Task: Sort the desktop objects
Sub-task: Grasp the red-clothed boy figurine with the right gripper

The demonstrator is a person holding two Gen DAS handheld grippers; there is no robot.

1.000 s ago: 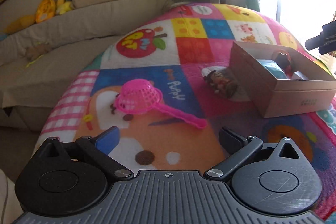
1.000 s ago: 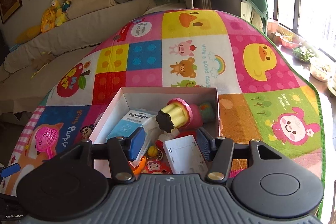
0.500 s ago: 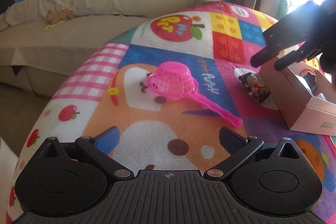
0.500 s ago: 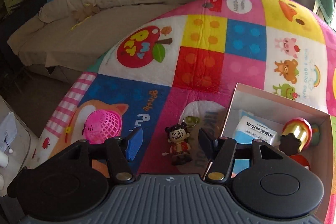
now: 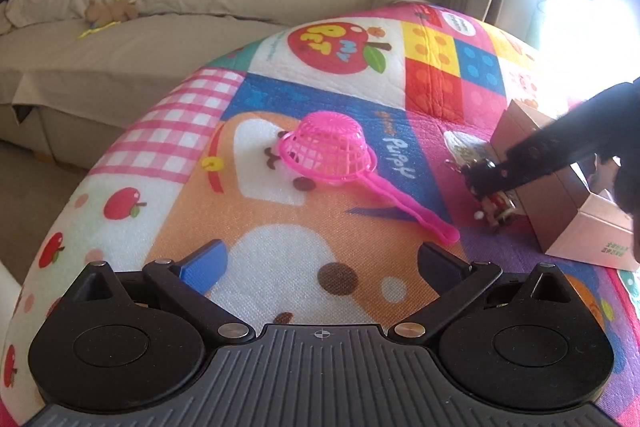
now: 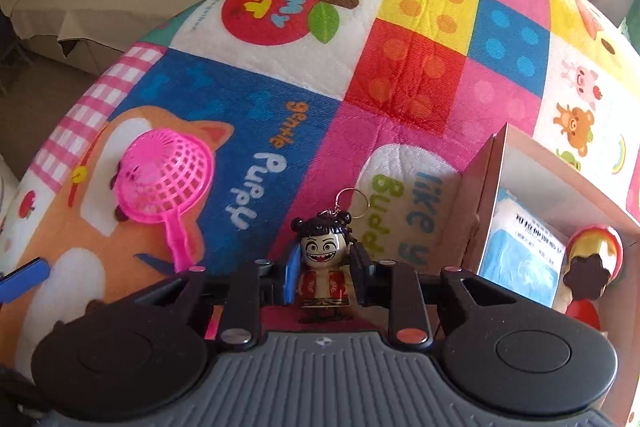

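Strainer (image 6: 166, 179) beside figurine (image 6: 322, 263) (box (image 6: 486, 195) right).

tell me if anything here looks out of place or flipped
The pink strainer lies upside down on the play mat, mesh bowl dome-up, handle flat. It is outside the cardboard box. Nothing looks spilled or broken.

The pink toy strainer (image 5: 330, 152) lies dome-up on the play mat (image 5: 280, 243), its handle slanting toward the cardboard box (image 5: 576, 227), with bare mat all round it. The box wall stands just beside the figurine keychain (image 6: 323, 267) (possibly touching; hard to tell), leaving room only on its strainer side.
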